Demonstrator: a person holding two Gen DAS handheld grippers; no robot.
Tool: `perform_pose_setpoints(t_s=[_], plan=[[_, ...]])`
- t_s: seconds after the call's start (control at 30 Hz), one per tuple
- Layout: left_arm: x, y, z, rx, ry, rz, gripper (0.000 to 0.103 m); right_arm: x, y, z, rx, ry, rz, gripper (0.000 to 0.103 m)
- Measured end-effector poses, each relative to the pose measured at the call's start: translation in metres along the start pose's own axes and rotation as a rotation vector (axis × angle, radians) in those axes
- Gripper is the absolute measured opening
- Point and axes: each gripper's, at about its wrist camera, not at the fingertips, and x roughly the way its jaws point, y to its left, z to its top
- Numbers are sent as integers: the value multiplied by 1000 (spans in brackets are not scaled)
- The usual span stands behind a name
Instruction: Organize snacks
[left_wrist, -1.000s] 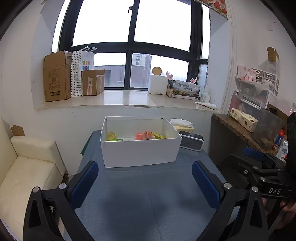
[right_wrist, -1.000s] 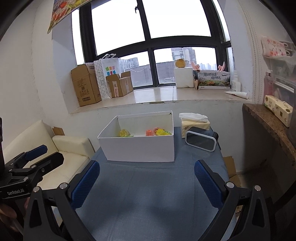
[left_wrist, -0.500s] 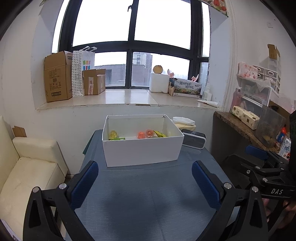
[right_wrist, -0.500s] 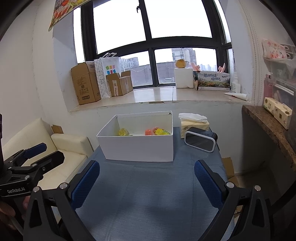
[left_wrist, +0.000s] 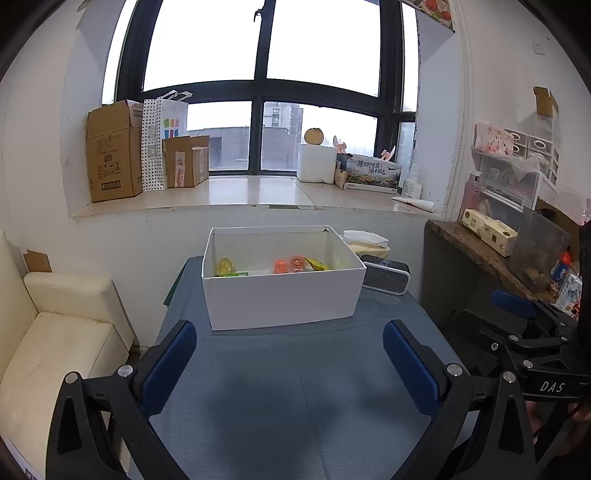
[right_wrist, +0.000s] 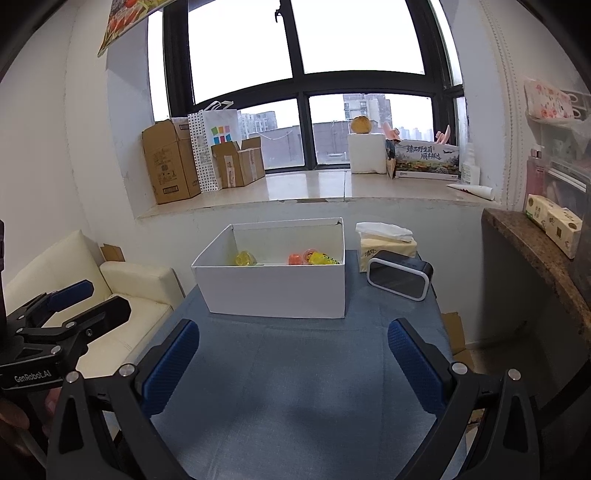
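Note:
A white open box stands at the far end of the blue-grey table. It also shows in the right wrist view. Inside it lie a yellow snack, orange snacks and a yellow-green packet. My left gripper is open and empty, held above the table in front of the box. My right gripper is open and empty, also in front of the box. Each gripper shows at the edge of the other's view.
A black speaker and a tissue pack stand right of the box. A cream sofa is on the left. A dark counter with boxes is on the right. Cardboard boxes sit on the windowsill.
Both grippers have drawn back and up a little from the box, so it looks slightly smaller. Both stay open and empty.

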Motion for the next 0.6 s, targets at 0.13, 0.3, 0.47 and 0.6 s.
perform_pose_setpoints(t_s=[0.13, 0.3, 0.47, 0.6], plan=[[-1, 1, 0, 2, -4, -2, 103, -1, 1, 0, -2, 0, 0, 103], [-1, 3, 0, 0, -4, -2, 103, -3, 3, -1, -7, -1, 0, 103], [-1, 4, 0, -1, -2, -4, 103, -3, 4, 0, -7, 0, 1, 103], [-1, 4, 0, 0, -1, -3, 103, -2, 4, 0, -11, 0, 4, 103]])
